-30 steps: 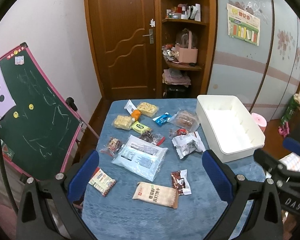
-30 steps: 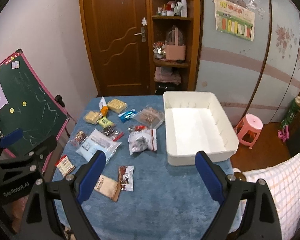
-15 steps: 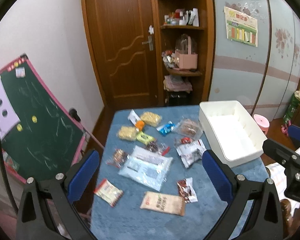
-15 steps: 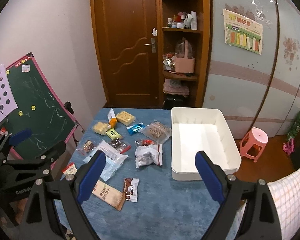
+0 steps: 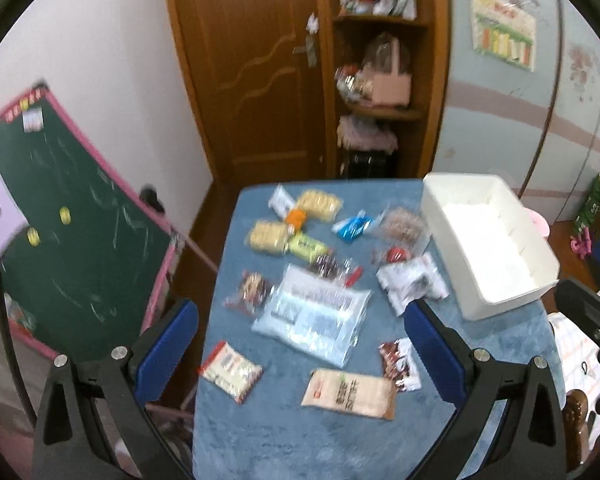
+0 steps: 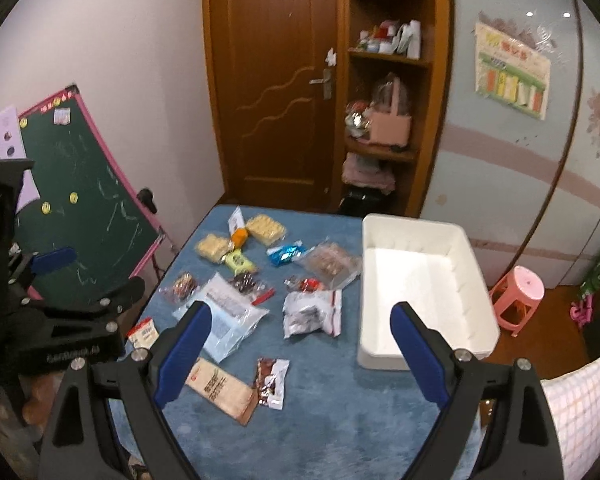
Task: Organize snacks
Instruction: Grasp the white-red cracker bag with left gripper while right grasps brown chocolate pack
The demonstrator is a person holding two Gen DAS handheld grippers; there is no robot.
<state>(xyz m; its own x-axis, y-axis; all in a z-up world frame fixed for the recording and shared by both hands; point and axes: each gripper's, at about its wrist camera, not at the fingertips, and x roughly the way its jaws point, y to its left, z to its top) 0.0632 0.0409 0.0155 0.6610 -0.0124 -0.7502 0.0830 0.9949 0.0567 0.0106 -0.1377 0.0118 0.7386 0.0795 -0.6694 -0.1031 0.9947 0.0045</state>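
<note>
Both grippers have pulled back above the table (image 6: 320, 420).
Left gripper (image 5: 300, 344) and right gripper (image 6: 300, 344) gape wide, empty; white bin (image 6: 420, 280) holds no snacks (image 5: 316, 308) yet.

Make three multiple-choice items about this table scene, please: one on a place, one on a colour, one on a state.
1. Where does the white bin stand relative to the snack packets?
A. On their right
B. On their left
C. On top of them

2. What colour is the small stool on the floor?
A. Green
B. Pink
C. Black

3. In what state is the white bin?
A. Full of snacks
B. Covered by a lid
C. Empty

Answers:
1. A, as the bin sits at the right side of the blue table cover, with packets such as the tan cracker pack to its left.
2. B, as the stool beside the table is plainly pink.
3. C, as only its bare white floor shows, and the left gripper and right gripper are both open and hold nothing.
</note>
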